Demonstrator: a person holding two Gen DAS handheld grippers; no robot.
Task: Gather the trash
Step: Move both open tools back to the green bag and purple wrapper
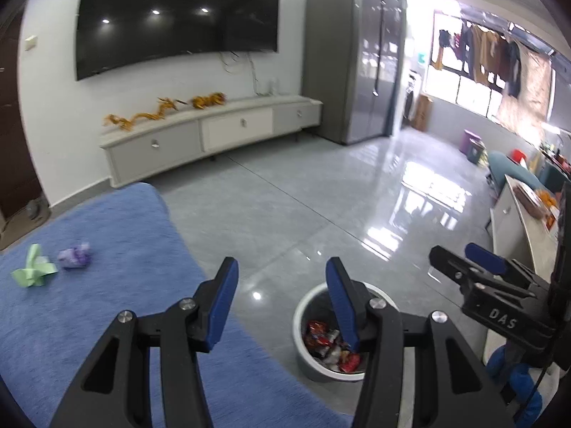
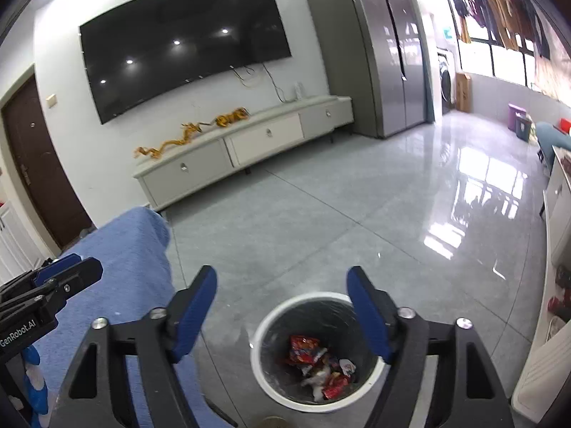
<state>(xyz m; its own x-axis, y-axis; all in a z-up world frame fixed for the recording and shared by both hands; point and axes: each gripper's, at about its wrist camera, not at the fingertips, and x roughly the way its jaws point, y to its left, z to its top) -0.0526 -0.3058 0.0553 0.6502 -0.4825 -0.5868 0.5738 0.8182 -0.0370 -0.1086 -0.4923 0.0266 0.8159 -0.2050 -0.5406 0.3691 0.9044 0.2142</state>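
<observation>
A white-rimmed bin (image 1: pixel 302 312) (image 2: pixel 266 328) stands on the grey tile floor and holds red snack wrappers (image 1: pixel 318 335) (image 2: pixel 303 349) and white scraps. On the blue cloth surface (image 1: pixel 117 296) (image 2: pixel 132 246) to the left lie a crumpled green paper (image 1: pixel 33 268) and a crumpled purple paper (image 1: pixel 75 256). My left gripper (image 1: pixel 282 271) is open and empty, hanging over the cloth's edge beside the bin. My right gripper (image 2: pixel 282 278) is open and empty above the bin. Each gripper shows at the edge of the other's view, the right one (image 1: pixel 464 267) and the left one (image 2: pixel 67 271).
A low white TV cabinet (image 1: pixel 214 132) with an orange garland runs along the far wall under a large dark TV (image 1: pixel 178 18). A grey fridge (image 1: pixel 357 57) stands at its right. White furniture (image 2: pixel 556 339) lines the right side. Glossy floor (image 2: pixel 357 214) stretches toward the window.
</observation>
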